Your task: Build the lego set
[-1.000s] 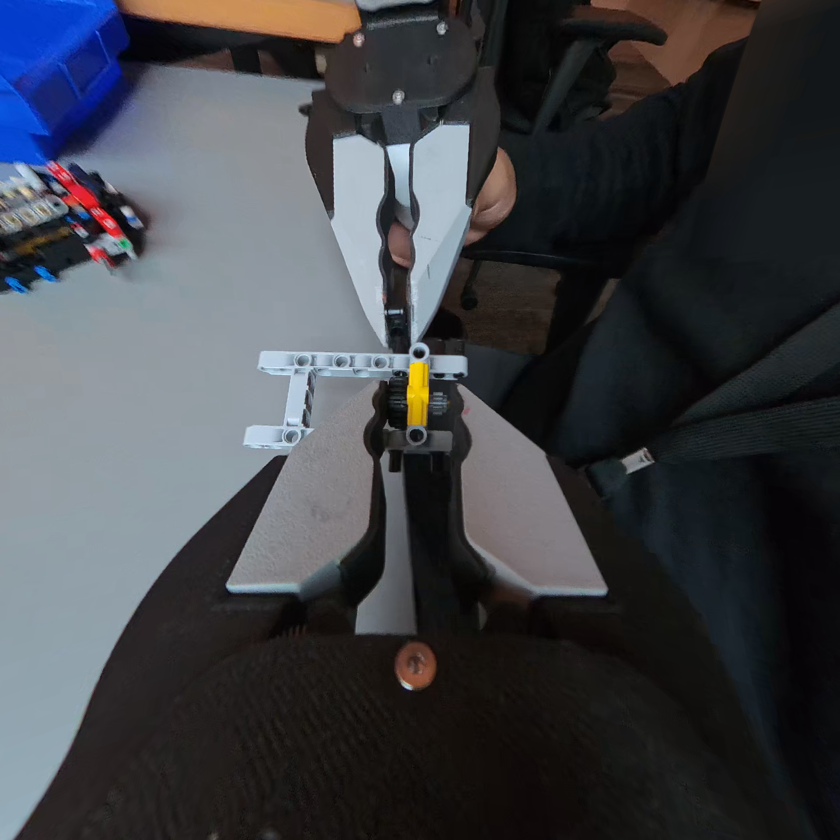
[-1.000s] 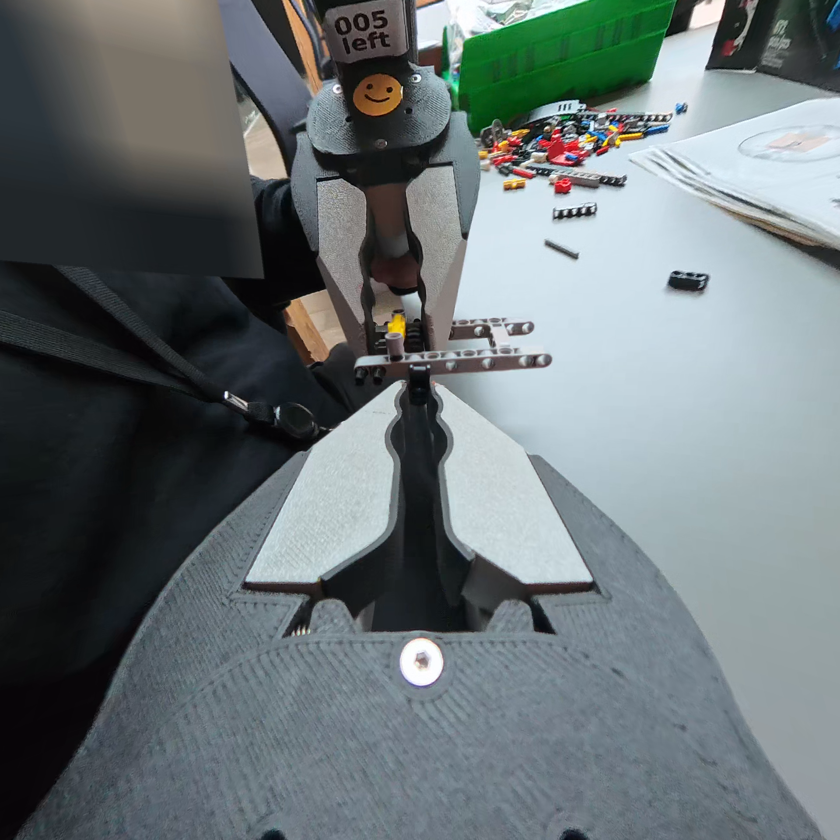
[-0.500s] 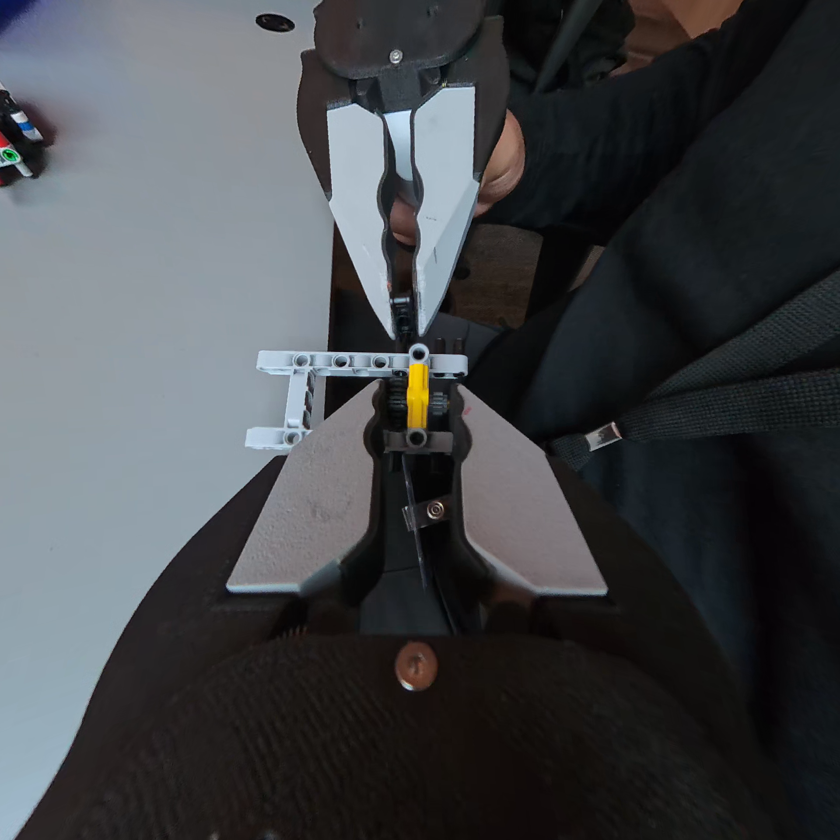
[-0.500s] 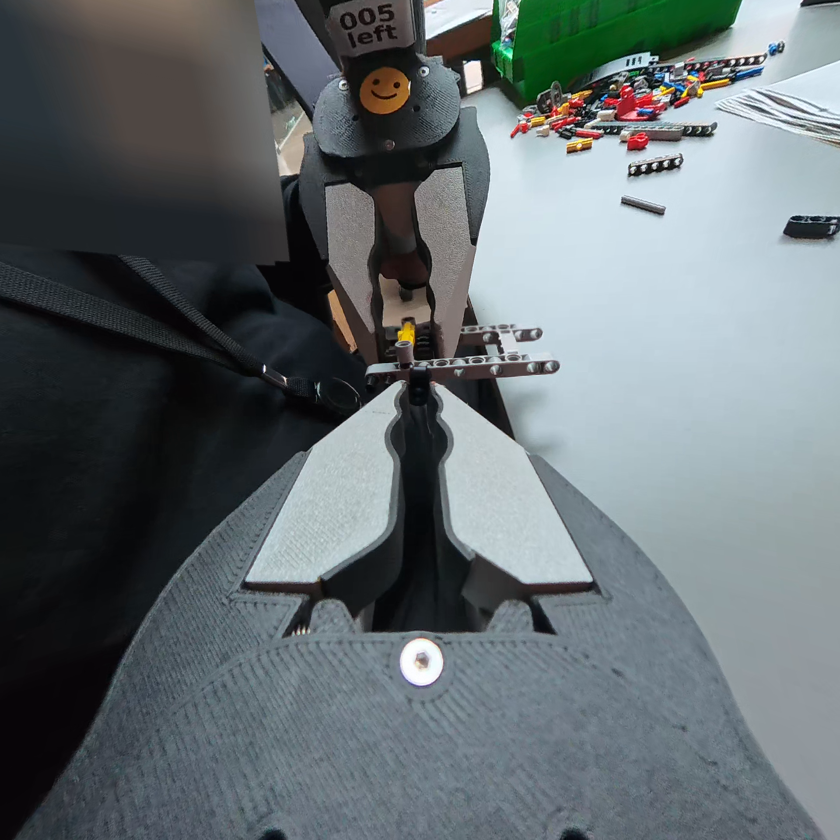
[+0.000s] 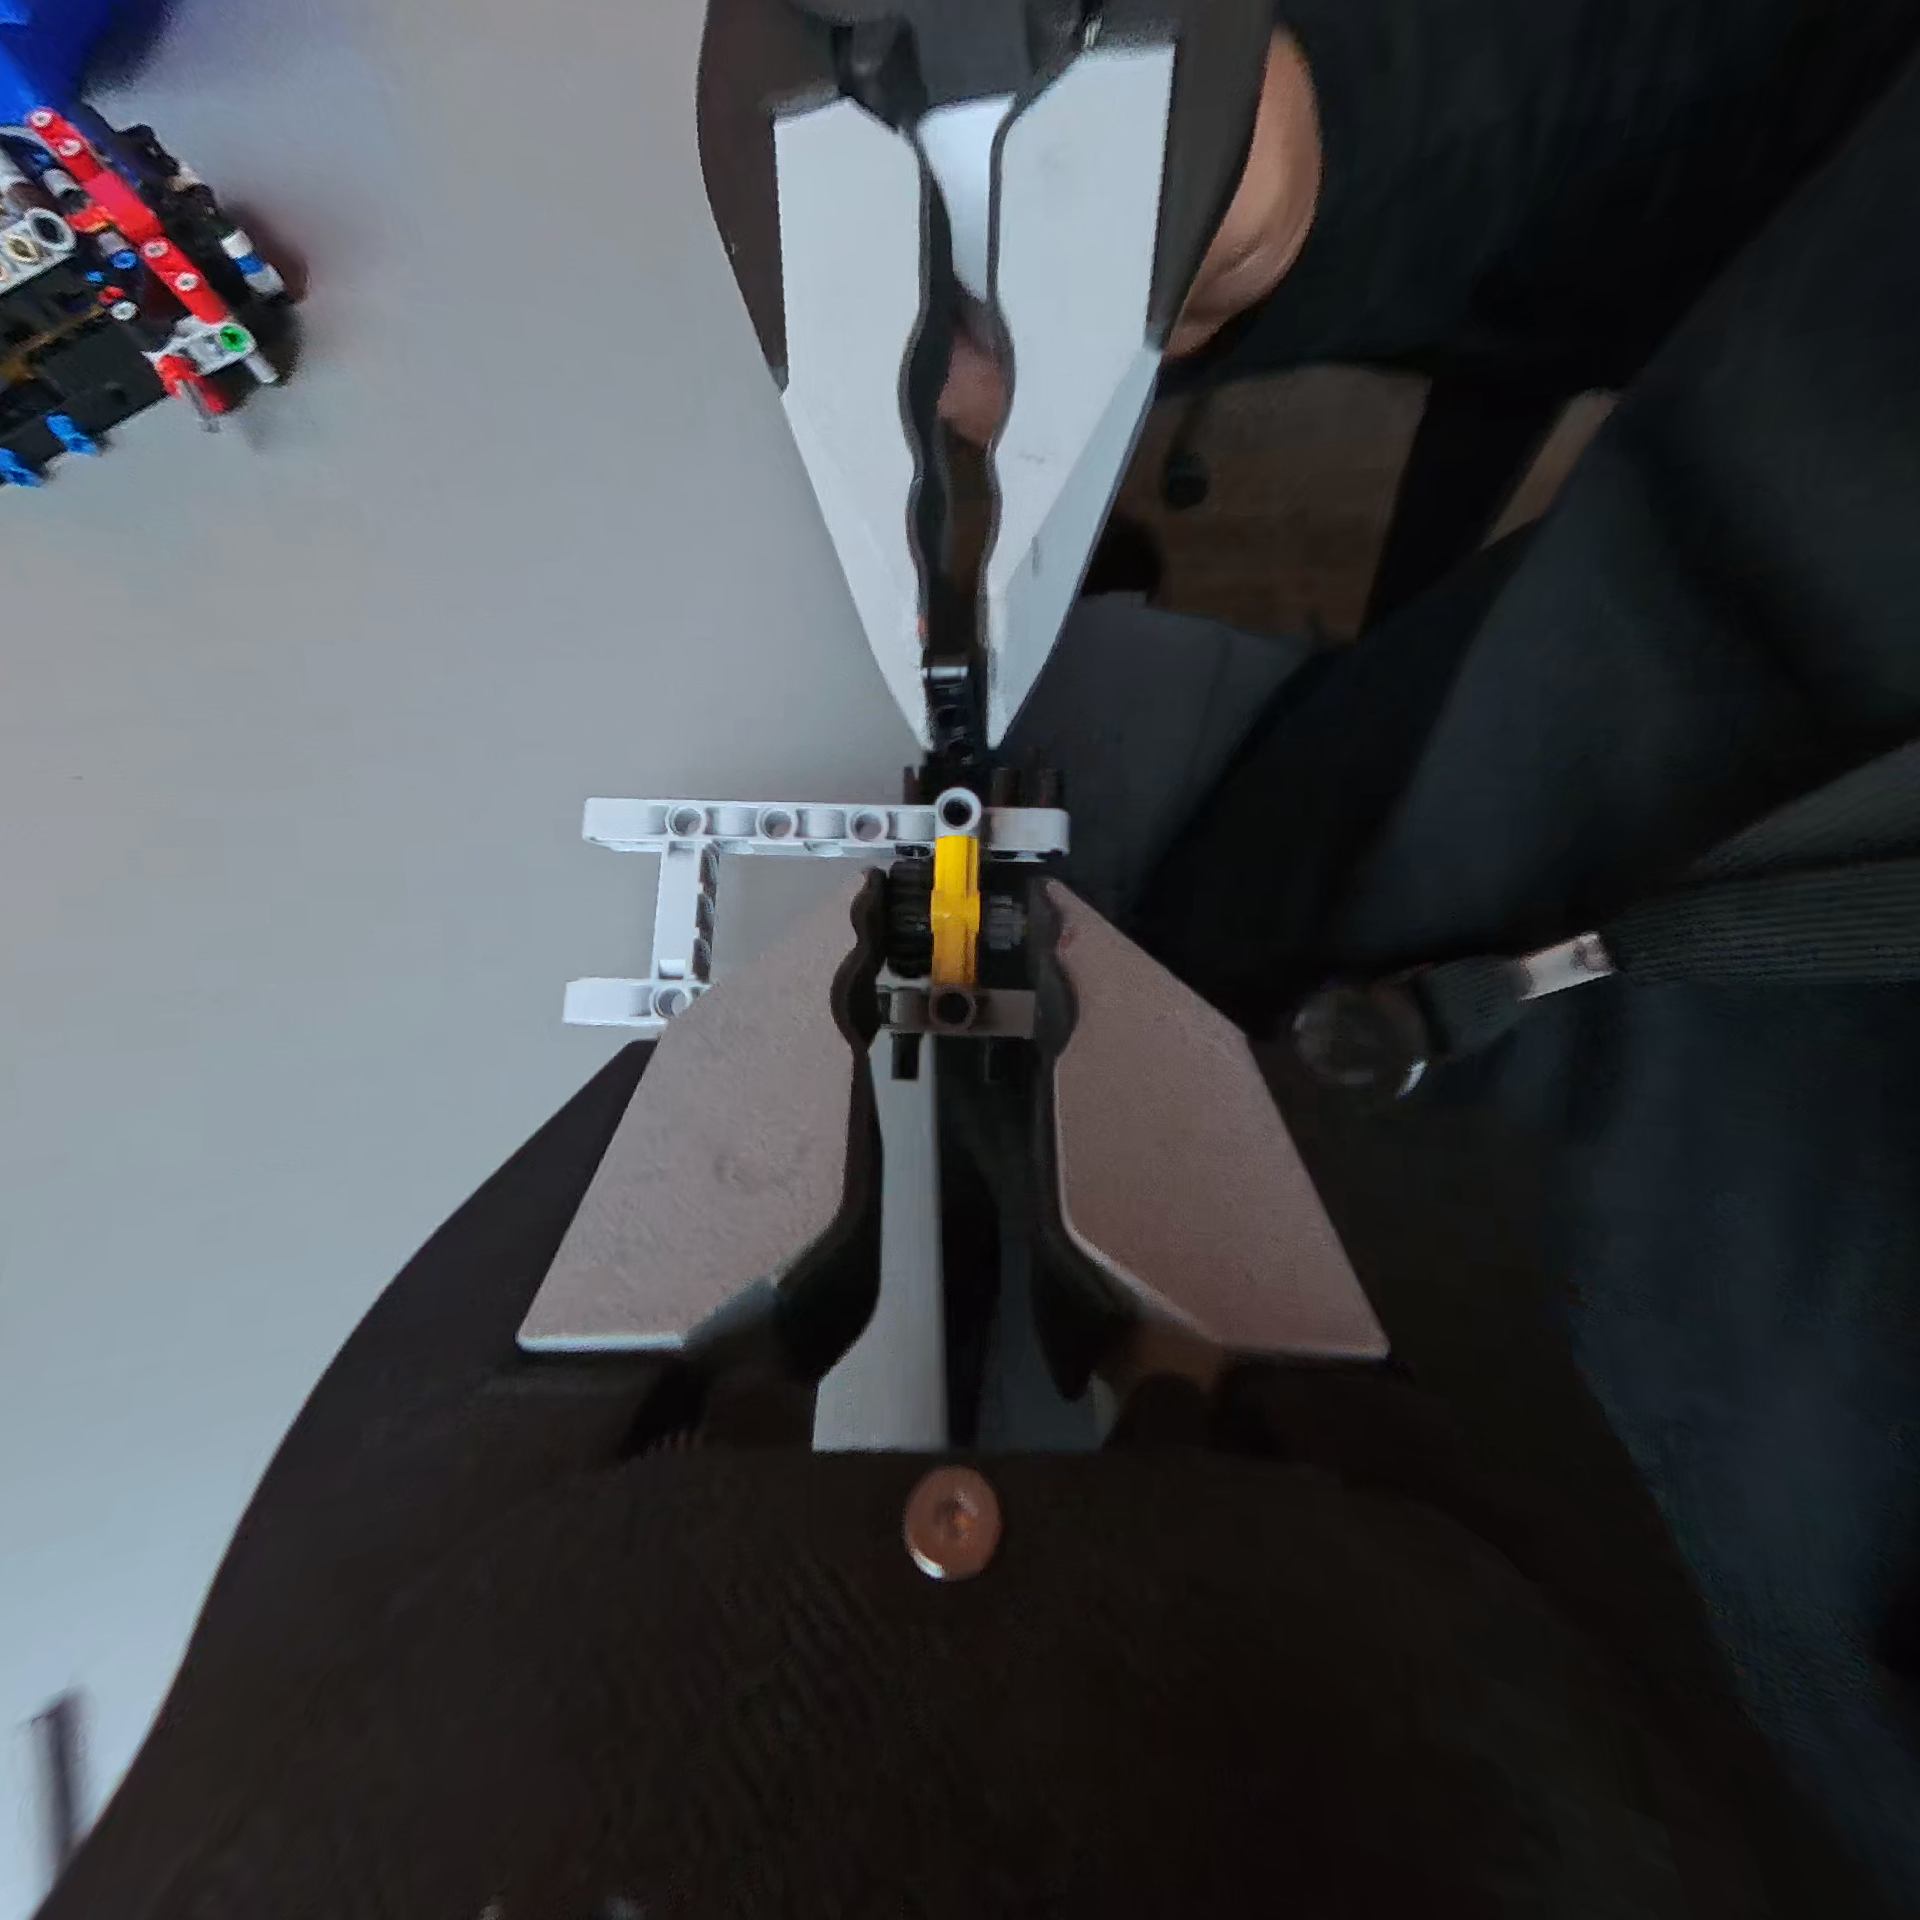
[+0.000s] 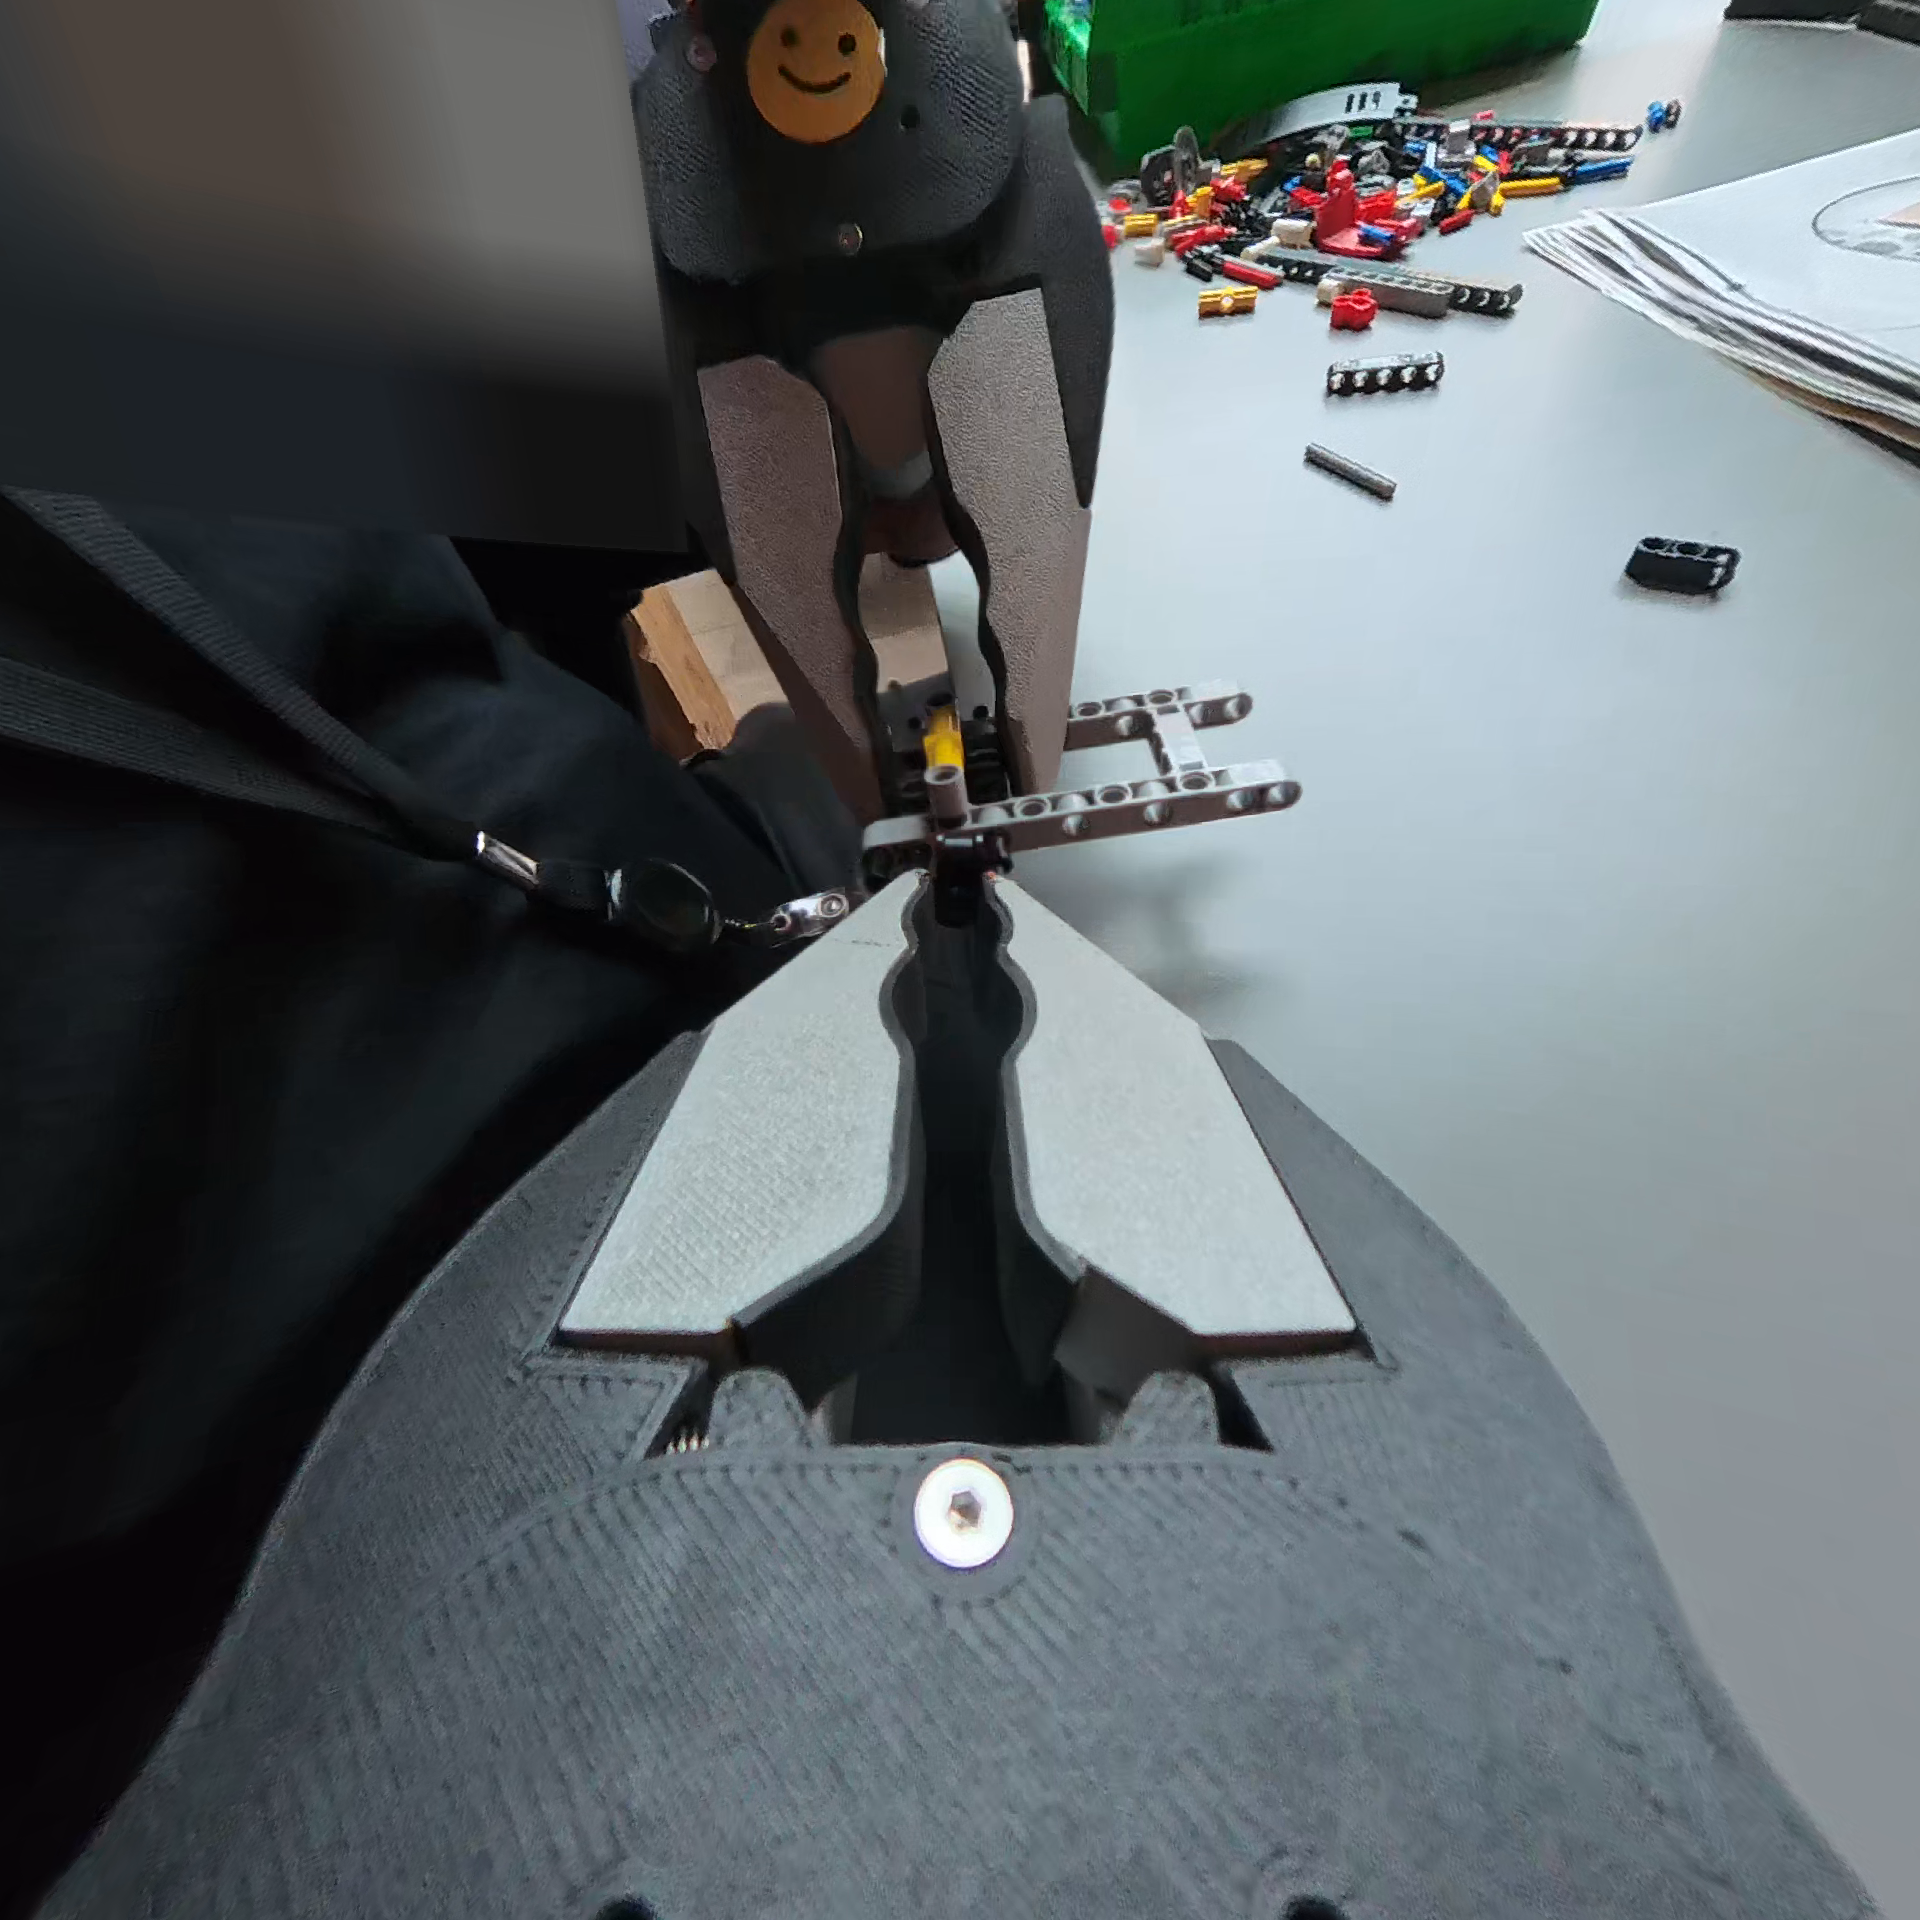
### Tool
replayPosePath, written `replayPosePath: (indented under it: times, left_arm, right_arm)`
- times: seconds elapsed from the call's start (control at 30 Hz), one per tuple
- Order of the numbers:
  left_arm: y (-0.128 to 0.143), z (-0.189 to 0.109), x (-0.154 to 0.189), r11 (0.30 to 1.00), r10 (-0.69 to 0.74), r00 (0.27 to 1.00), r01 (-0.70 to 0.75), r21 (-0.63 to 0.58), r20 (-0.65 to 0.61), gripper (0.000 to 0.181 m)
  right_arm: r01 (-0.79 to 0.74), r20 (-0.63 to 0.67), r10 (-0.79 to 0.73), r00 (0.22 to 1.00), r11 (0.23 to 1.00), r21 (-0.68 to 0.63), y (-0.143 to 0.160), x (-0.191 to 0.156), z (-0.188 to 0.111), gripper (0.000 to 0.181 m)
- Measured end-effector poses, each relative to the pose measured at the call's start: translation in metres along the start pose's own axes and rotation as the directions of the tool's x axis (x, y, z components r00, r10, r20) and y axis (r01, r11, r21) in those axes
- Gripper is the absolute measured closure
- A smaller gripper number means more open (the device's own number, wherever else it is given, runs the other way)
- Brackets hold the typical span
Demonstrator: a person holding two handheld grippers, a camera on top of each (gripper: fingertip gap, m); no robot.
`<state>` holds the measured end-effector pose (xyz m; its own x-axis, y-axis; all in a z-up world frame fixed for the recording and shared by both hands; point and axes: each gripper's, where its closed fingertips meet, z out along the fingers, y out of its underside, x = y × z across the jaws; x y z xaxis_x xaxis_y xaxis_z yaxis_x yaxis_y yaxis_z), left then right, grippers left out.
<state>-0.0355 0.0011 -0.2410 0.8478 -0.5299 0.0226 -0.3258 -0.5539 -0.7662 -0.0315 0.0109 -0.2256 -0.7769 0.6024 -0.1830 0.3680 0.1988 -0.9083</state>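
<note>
My left gripper (image 5: 956,935) is shut on a small lego assembly: a light grey frame (image 5: 769,826) with a yellow connector (image 5: 954,909) and black gears between the fingers. It is held in the air at the table's near edge. My right gripper (image 6: 951,894) is shut on a small black pin (image 6: 961,862), whose tip meets the frame's long beam (image 6: 1122,805). In the left wrist view the right gripper (image 5: 951,717) comes in from above, holding the pin (image 5: 951,696). In the right wrist view the left gripper (image 6: 940,748) faces me.
A pile of loose lego pieces (image 6: 1351,208) lies before a green bin (image 6: 1299,52), with a paper booklet (image 6: 1766,281) at the right. A black beam (image 6: 1385,374), a grey axle (image 6: 1349,470) and a black piece (image 6: 1680,564) lie nearer. A part-built model (image 5: 114,301) sits far left. My two grippers' fingertips are within a few centimetres of each other. Left tips and right tips are each some 20 cm from the black piece (image 6: 1680,564).
The two grippers have come closer together. The black pin in the right gripper has moved up to the grey frame's beam. The left gripper still holds the assembly.
</note>
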Motion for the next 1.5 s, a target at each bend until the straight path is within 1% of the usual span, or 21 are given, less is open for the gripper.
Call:
replayPosePath:
  times: [0.03, 0.13, 0.33, 0.43, 0.53, 0.67, 0.8, 0.93, 1.0, 1.1, 1.2, 1.27, 1.33, 1.5]
  left_arm:
    - [0.002, 0.001, -0.004, 0.999, 0.028, 1.000, -0.028, -0.026, 0.005, 0.157]
    - [0.002, 0.003, -0.011, 0.997, 0.058, 0.998, -0.058, -0.040, -0.001, 0.157]
    - [0.001, 0.004, -0.012, 0.998, 0.058, 0.998, -0.057, 0.011, -0.014, 0.157]
    - [-0.003, 0.003, -0.012, 0.998, 0.053, 0.998, -0.052, 0.046, -0.021, 0.157]
    - [-0.004, 0.002, -0.012, 0.997, 0.048, 0.998, -0.046, 0.056, -0.027, 0.157]
    - [0.000, 0.004, -0.012, 0.998, 0.048, 0.998, -0.046, 0.048, -0.039, 0.157]
    - [0.004, 0.007, -0.015, 0.998, 0.061, 0.997, -0.060, 0.032, -0.038, 0.157]
    - [0.010, 0.010, -0.014, 0.999, 0.050, 0.996, -0.049, 0.013, -0.069, 0.158]
    - [0.011, 0.011, -0.013, 0.998, 0.065, 0.995, -0.066, 0.000, -0.069, 0.158]
    - [0.009, 0.009, -0.012, 0.997, 0.082, 0.994, -0.081, 0.020, -0.069, 0.158]
    - [-0.001, 0.000, -0.007, 0.994, 0.053, 0.991, -0.040, 0.104, -0.125, 0.158]
    - [0.000, 0.000, -0.007, 0.995, 0.031, 0.989, -0.017, 0.098, -0.144, 0.158]
    - [0.001, 0.002, -0.006, 0.996, 0.031, 0.987, -0.017, 0.089, -0.155, 0.158]
    - [0.001, 0.004, -0.007, 0.996, 0.038, 0.990, -0.027, 0.083, -0.136, 0.158]
  right_arm:
    - [0.009, -0.014, -0.009, 1.000, 1.000, -0.003, -0.001, 0.004, 0.001, 0.177]
    - [0.032, -0.039, -0.033, 0.999, 0.999, -0.025, -0.002, 0.011, 0.002, 0.177]
    - [0.055, -0.077, -0.057, 0.995, 0.998, -0.033, 0.002, 0.017, 0.002, 0.177]
    - [0.044, -0.081, -0.046, 0.996, 0.999, -0.021, 0.001, 0.019, 0.002, 0.177]
    - [0.048, -0.082, -0.050, 0.995, 0.999, -0.020, 0.001, 0.019, 0.002, 0.177]
    - [0.047, -0.086, -0.049, 0.995, 0.999, -0.025, 0.002, 0.020, 0.003, 0.178]
    - [0.027, -0.088, -0.032, 0.996, 0.998, -0.060, 0.007, 0.023, 0.006, 0.177]
    - [0.043, -0.087, -0.052, 0.995, 0.994, -0.105, 0.015, 0.023, 0.009, 0.177]
    - [0.047, -0.082, -0.057, 0.995, 0.992, -0.115, 0.017, 0.022, 0.010, 0.177]
    - [0.049, -0.063, -0.054, 0.997, 0.995, -0.085, 0.014, 0.019, 0.009, 0.177]
    - [0.075, -0.050, -0.075, 0.996, 0.997, -0.018, 0.005, 0.013, 0.007, 0.179]
    - [0.084, -0.068, -0.084, 0.994, 0.996, -0.008, 0.003, 0.014, 0.007, 0.178]
    - [0.082, -0.067, -0.080, 0.995, 0.996, 0.042, -0.004, 0.013, 0.006, 0.178]
    - [0.067, -0.058, -0.066, 0.996, 0.997, 0.027, -0.001, 0.014, 0.006, 0.177]
